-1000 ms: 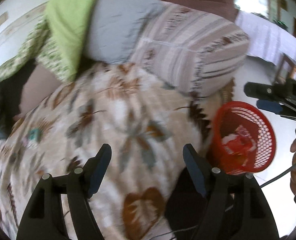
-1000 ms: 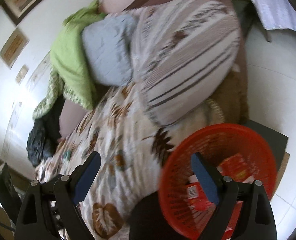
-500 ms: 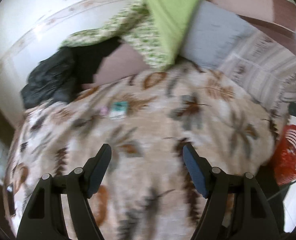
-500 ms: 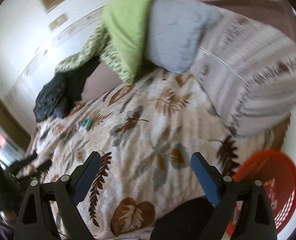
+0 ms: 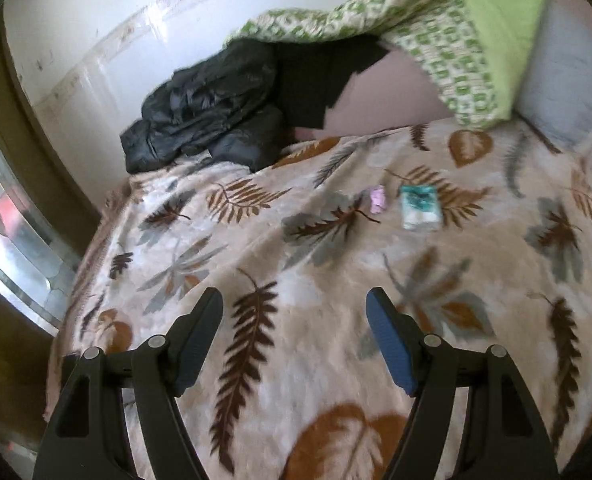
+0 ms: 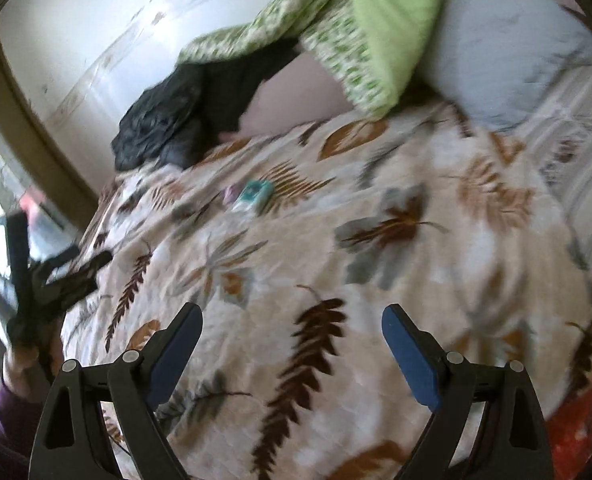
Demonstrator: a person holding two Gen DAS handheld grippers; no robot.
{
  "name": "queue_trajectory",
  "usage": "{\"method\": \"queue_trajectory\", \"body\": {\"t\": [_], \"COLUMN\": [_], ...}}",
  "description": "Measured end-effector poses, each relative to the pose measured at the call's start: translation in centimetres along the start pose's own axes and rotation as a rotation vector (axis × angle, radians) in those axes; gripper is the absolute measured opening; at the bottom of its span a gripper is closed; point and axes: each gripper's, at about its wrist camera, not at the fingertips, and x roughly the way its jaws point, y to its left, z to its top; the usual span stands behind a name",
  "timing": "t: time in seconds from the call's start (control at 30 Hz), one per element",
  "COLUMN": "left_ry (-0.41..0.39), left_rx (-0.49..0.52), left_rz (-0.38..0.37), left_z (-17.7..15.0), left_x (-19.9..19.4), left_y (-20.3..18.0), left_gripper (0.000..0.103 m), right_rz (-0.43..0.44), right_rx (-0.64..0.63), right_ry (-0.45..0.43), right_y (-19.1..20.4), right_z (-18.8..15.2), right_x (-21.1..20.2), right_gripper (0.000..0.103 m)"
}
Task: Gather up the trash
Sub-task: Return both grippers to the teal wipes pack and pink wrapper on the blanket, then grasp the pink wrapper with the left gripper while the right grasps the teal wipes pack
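Bedroom, mid-cleanup. Far left, a window w/ a dark frame (image 5: 24, 184); next to it, at the bed's far edge by the wall, a crumpled black jacket (image 5: 204, 116). Foreground: the left gripper (image 5: 294, 320) hangs over the leaf-print blanket (image 5: 256, 240), jaws spread, nothing btwn them. Right of centre on the blanket lie the trash items: a small pink wrapper (image 5: 377, 198) and, just beside it, a teal-and-white packet (image 5: 420, 206), both flat, apart from each other and well ahead of the fingertips. Further right, a green patterned quilt (image 5: 456, 60) piled vs. a grey pillow (image 5: 568, 76).

Right-wrist view, same order: the left gripper shows at the far left, held in a person's hand (image 6: 22, 354); the pink wrapper and teal packet sit up-left of centre; the right gripper (image 6: 292, 332) is also wide open and empty; a sliver of the red basket (image 6: 580, 428) shows at bottom right.

Step in hand, by the look of it: approach, w/ no trash picked yet in this pass. Next move likely calls for reaching fwd across the blanket, centring one item btwn the pads, pressing lightly into the soft pile to catch a thin, flat wrapper, then carrying it right to the basket.
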Motion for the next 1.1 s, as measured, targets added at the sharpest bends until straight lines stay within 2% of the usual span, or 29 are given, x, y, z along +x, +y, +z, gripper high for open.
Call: {"method": "queue_trajectory", "body": {"t": [0.17,0.33,0.47,0.6,0.7,0.73,0.83,0.93,1.0,1.03,1.1], "left_ry": [0.056,0.129,0.221,0.24,0.237,0.244,0.276,0.272,0.25,0.241,0.238], "left_rx": [-0.019,-0.033,-0.111,-0.149,-0.159,-0.164,-0.151,-0.125,-0.12,-0.129,-0.171], "left_rz": [-0.061,-0.148,-0.26,-0.314,-0.353,-0.373,-0.386,-0.339,-0.321,-0.328,-0.344], "left_z": [3.1,6.1,8.0,9.2,9.7,9.8,10.0,10.2,10.1,10.0,9.6], "left_x": [6.2,12.1,17.3,20.8,22.1,22.6,23.9,23.6,22.7,22.1,21.0], "left_y": [-0.9,-3.1,-4.2,-5.4,-6.0,-6.4,-7.7,-8.7,-8.6,-8.1,-6.7], "left_gripper": [0.073,0.072,0.046,0.045,0.049,0.055,0.056,0.025,0.024,0.02,0.02], "right_rz": [0.013,0.03,0.029,0.023,0.028,0.031,0.034,0.041,0.044,0.042,0.042], "right_rx": [-0.03,-0.011,-0.006,-0.009,-0.021,-0.024,-0.027,-0.031,-0.043,-0.05,-0.065], "right_ry": [0.082,0.14,0.154,0.171,0.185,0.189,0.199,0.204,0.203,0.201,0.194], "right_y": [0.5,-0.1,-0.4,-0.8,-0.9,-0.9,-0.8,-0.6,-0.3,-0.2,0.1], "right_z": [0.7,0.7,0.7,0.4,0.3,0.3,0.3,0.5,0.8,0.9,1.6], "right_x": [5.3,8.8,10.2,11.6,12.4,12.6,13.5,14.2,14.5,14.7,15.1], "right_gripper": [0.093,0.092,0.092,0.092,0.092,0.092,0.092,0.092,0.092,0.092,0.092]}}
